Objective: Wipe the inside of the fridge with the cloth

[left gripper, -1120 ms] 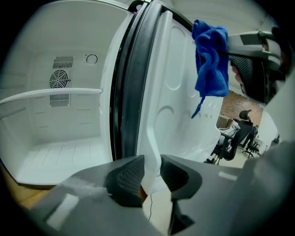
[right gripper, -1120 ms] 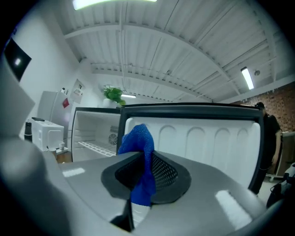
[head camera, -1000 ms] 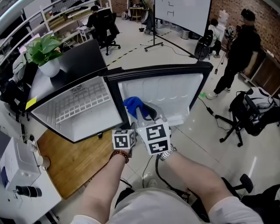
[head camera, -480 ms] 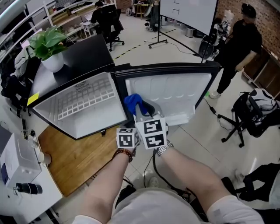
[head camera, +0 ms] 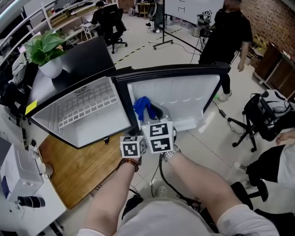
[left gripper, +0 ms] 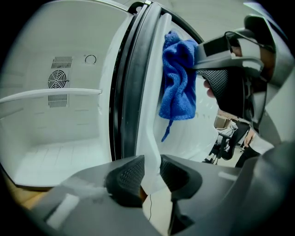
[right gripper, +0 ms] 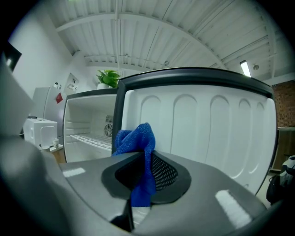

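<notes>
Now bunched blue cloth [right gripper: 136,138] — pinched in right gripper [right gripper: 146,171]'s fingers [right gripper: 164,173]; left gripper [left gripper: 151,173]'s fingers [left gripper: 129,175] clamp door edge [left gripper: 147,115].

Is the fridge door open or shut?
Open. The fridge door stands wide, showing the wire shelf inside. The left gripper pinches the door's edge.

1. A shared office or lab workspace, I'd say.
2. Rolling office chairs [head camera: 113,27], a whiteboard [head camera: 182,8] on a stand, stocked shelves [head camera: 64,14].
3. A brick wall [head camera: 276,16]; the far desks are too small to make out.
</notes>
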`<move>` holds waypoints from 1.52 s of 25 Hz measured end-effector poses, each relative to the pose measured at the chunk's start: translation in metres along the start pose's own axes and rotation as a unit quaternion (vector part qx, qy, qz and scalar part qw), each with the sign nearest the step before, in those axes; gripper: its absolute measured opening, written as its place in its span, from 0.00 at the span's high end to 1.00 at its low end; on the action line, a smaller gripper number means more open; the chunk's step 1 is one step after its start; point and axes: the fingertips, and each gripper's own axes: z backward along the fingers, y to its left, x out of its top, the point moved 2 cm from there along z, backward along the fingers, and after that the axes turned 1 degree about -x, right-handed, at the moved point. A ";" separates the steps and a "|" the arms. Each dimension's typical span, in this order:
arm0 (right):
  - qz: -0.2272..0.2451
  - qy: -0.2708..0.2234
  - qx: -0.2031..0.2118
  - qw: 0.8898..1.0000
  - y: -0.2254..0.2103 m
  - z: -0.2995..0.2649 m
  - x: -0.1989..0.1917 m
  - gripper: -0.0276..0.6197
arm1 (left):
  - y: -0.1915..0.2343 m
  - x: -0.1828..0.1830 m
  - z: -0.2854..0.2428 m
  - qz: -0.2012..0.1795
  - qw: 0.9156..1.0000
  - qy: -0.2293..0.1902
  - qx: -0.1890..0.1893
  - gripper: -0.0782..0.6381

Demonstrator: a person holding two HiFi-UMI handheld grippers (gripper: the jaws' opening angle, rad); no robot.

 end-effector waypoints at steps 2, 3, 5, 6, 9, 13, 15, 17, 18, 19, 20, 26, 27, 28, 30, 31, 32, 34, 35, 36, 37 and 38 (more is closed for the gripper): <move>0.001 0.001 -0.006 1.000 -0.007 0.001 -0.001 0.89 | 0.000 0.001 0.000 0.000 1.000 -0.003 0.002 0.74; 0.001 0.001 -0.007 1.000 -0.009 0.001 -0.001 0.89 | 0.000 0.001 0.001 0.000 1.000 -0.004 0.003 0.74; 0.004 0.001 -0.010 1.000 -0.014 0.003 -0.002 0.89 | 0.000 0.001 0.001 -0.001 1.000 -0.003 0.004 0.74; 0.006 0.001 -0.012 1.000 -0.016 0.005 -0.002 0.89 | 0.000 0.001 0.001 -0.001 1.000 -0.003 0.004 0.74; 0.006 0.003 -0.021 1.000 -0.026 0.009 -0.004 0.89 | -0.001 0.001 0.001 -0.001 1.000 -0.003 0.005 0.74; 0.003 0.007 -0.039 0.999 -0.047 0.016 -0.009 0.89 | -0.001 0.001 0.001 0.000 1.000 -0.004 0.008 0.74; 0.000 0.008 -0.050 0.999 -0.058 0.019 -0.011 0.89 | 0.000 0.001 0.002 -0.001 1.000 -0.005 0.009 0.74; -0.001 0.009 -0.060 0.998 -0.069 0.022 -0.011 0.89 | 0.000 0.001 0.002 0.000 1.000 -0.005 0.011 0.74; 0.000 0.009 -0.064 0.998 -0.074 0.024 -0.012 0.89 | 0.000 0.001 0.002 0.000 1.000 -0.005 0.012 0.74; 0.000 0.009 -0.069 0.998 -0.079 0.025 -0.012 0.89 | 0.001 0.001 0.002 0.000 1.000 -0.005 0.012 0.74; 0.000 0.009 -0.073 0.997 -0.083 0.027 -0.013 0.89 | 0.001 0.001 0.002 0.001 1.000 -0.006 0.013 0.74; -0.005 0.014 -0.104 0.994 -0.114 0.038 -0.019 0.89 | 0.001 0.001 0.002 0.004 1.000 -0.007 0.018 0.75; -0.006 0.015 -0.109 0.994 -0.119 0.039 -0.020 0.89 | 0.000 0.001 0.002 0.004 1.000 -0.007 0.019 0.75; -0.007 0.016 -0.115 0.993 -0.124 0.041 -0.022 0.89 | 0.000 0.001 0.002 0.004 1.000 -0.007 0.020 0.75; -0.009 0.019 -0.124 0.992 -0.134 0.045 -0.025 0.89 | 0.000 0.001 0.002 0.004 1.000 -0.008 0.021 0.75; -0.009 0.020 -0.128 0.991 -0.138 0.046 -0.026 0.89 | 0.000 0.001 0.002 0.005 1.000 -0.008 0.021 0.75; -0.010 0.021 -0.132 0.991 -0.142 0.047 -0.027 0.89 | 0.000 0.001 0.002 0.005 1.000 -0.009 0.022 0.75; -0.010 0.022 -0.141 0.990 -0.150 0.049 -0.029 0.89 | 0.001 0.001 0.002 0.005 1.000 -0.009 0.023 0.75; -0.010 0.022 -0.145 0.989 -0.154 0.050 -0.030 0.89 | 0.001 0.001 0.002 0.005 1.000 -0.010 0.023 0.75; -0.011 0.023 -0.150 0.988 -0.158 0.052 -0.031 0.89 | 0.001 0.001 0.002 0.005 1.000 -0.010 0.023 0.75; -0.012 0.023 -0.154 0.988 -0.162 0.053 -0.032 0.89 | 0.001 0.001 0.002 0.004 1.000 -0.011 0.023 0.75; -0.013 0.024 -0.159 0.987 -0.167 0.054 -0.034 0.89 | 0.001 0.001 0.002 0.004 1.000 -0.011 0.024 0.75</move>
